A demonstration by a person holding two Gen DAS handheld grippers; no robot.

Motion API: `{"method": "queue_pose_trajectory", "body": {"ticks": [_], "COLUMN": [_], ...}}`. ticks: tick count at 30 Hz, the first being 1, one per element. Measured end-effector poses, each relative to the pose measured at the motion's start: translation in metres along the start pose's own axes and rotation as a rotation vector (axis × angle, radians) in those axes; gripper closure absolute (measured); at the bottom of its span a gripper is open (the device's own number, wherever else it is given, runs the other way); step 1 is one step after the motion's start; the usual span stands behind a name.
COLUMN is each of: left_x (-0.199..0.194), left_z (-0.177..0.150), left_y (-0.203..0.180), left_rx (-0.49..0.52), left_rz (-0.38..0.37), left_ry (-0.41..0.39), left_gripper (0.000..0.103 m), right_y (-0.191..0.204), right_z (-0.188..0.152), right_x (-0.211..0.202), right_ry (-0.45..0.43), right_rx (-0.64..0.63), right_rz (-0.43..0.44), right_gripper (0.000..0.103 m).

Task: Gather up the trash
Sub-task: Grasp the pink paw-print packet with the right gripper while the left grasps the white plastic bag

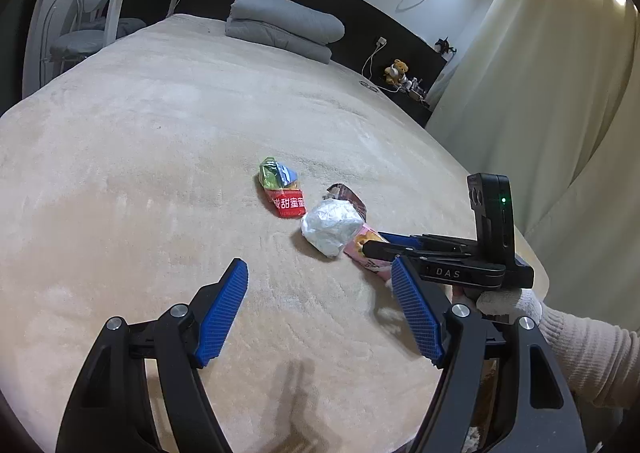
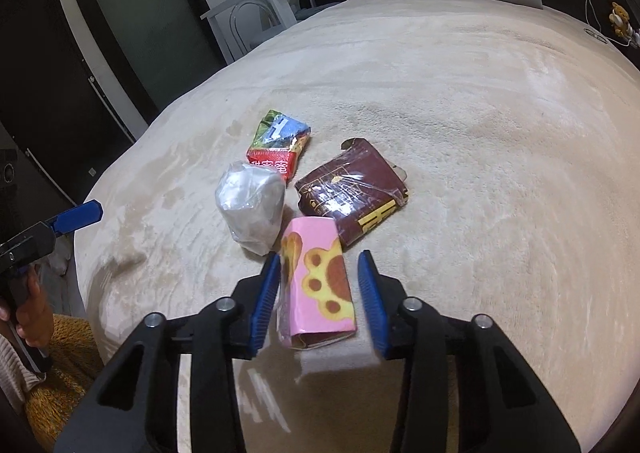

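Beige plush blanket covers the bed (image 2: 480, 101), and four pieces of trash lie in a loose cluster on it toward the near edge. None looks collected yet, and no bin or bag is in view, so the task seems to be at its first pick.

The right gripper (image 2: 318, 293) has its blue fingers apart on either side of the pink snack wrapper with a paw-print pattern (image 2: 320, 285). The left-hand pad is at or just beside the wrapper's side and the other stands a little off, so nothing is clamped. Just beyond the wrapper sit a crumpled clear plastic bag with white paper inside (image 2: 250, 207), a dark maroon foil packet with gold print (image 2: 354, 193) and a red and green snack packet (image 2: 278, 147).

The left gripper (image 1: 320, 309) hovers near the same edge, fingers wide apart and holding nothing.

All four pieces are left to gather.
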State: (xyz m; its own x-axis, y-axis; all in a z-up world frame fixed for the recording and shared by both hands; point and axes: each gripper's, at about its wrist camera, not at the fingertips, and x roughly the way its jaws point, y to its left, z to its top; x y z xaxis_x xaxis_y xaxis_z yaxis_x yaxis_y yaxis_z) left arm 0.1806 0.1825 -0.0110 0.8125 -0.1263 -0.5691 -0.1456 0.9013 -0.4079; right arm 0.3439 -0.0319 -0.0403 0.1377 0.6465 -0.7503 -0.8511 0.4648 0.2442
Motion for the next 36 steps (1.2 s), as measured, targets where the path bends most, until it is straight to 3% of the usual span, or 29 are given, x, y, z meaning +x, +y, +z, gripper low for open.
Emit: {"method": "queue_pose_trajectory", "body": {"ticks": [7, 17, 24, 26, 36], "left_x": [0.002, 0.015, 0.046, 0.056, 0.113], "left_z": [-0.003, -0.001, 0.007, 0.010, 0.018], "left_y": [0.000, -0.002, -0.013, -0.017, -0.030], "left_rx": [0.016, 0.038, 0.097, 0.121, 0.232], "left_rz": [0.015, 0.044, 0.058, 0.065, 0.129], "left_ry": [0.008, 0.028, 0.063, 0.065, 0.122], "left_gripper": [0.030, 0.030, 0.030, 0.020, 0.020], "right_y": [0.012, 0.008, 0.005, 0.005, -0.015], "right_z": [-0.001, -0.002, -0.010, -0.012, -0.025], "right_x": [-0.003, -0.035, -0.066, -0.072, -0.097], "right_ry": [-0.006, -0.065, -0.104, -0.112, -0.128], "right_rx": [-0.052, -0.005, 0.032, 0.038, 0.075], "right_rz": [-0.023, -0.026, -0.024, -0.020, -0.028], "right_gripper": [0.076, 0.076, 0.076, 0.076, 0.076]}}
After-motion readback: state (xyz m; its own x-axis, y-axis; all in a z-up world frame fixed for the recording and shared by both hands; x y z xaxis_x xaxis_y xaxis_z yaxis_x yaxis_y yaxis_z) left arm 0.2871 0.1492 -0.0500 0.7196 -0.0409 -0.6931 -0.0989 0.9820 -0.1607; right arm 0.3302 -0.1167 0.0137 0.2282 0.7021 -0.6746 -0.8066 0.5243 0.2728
